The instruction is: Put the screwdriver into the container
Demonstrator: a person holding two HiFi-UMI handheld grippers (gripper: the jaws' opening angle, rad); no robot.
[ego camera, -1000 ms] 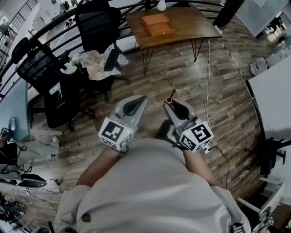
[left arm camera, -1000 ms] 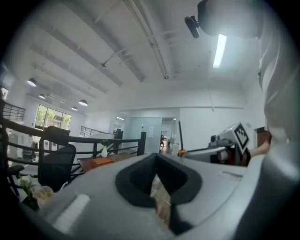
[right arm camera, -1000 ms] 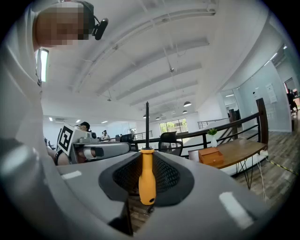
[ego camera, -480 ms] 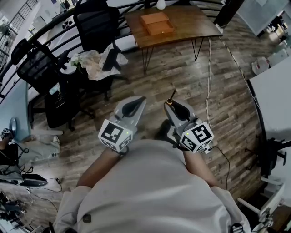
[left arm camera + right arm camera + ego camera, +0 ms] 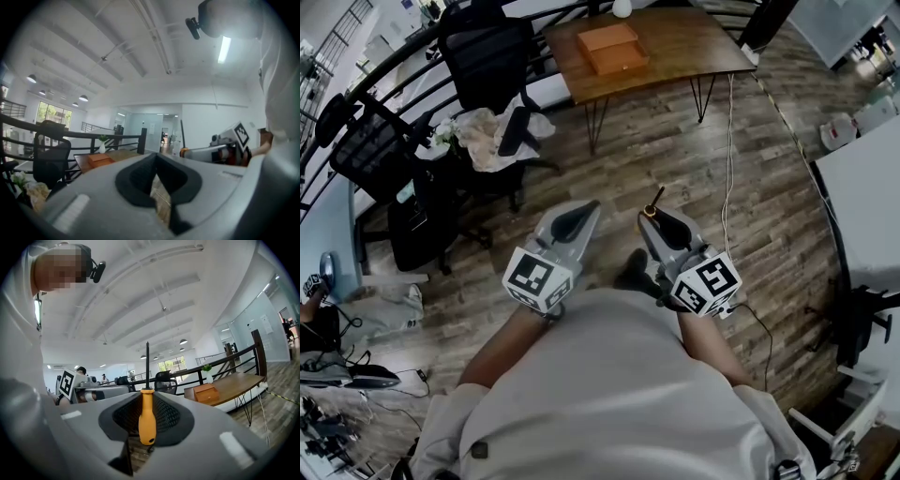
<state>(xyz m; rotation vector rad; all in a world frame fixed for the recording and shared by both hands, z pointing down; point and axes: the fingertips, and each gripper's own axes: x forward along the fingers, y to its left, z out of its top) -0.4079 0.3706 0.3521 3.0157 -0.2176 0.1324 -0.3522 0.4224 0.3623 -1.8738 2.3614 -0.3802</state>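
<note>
Orange plastic marks the handle of the screwdriver [image 5: 146, 416], which is clamped between the pads of the right tool [image 5: 146, 423]. The dark shaft runs straight out past the tips. In the head view the same screwdriver [image 5: 652, 201] pokes forward from the right tool [image 5: 661, 220], held over the plank floor [image 5: 694, 150] and touching nothing else.

The left tool [image 5: 572, 217] hangs just beside it at about the same height. In its own view the left tool [image 5: 157, 180] has its jaws brought together at the tips, with nothing between them; only floor shows through the slit lower down.

The container [image 5: 612, 49], a shallow wooden one, lies on the brown bench [image 5: 694, 47] at the top of the head view, well apart from both tools. A white vase [image 5: 622, 7] stands behind it on the bench. Black chairs [image 5: 487, 56] stand left of the bench, and a pale cable [image 5: 729, 159] trails across the floor on the right.
</note>
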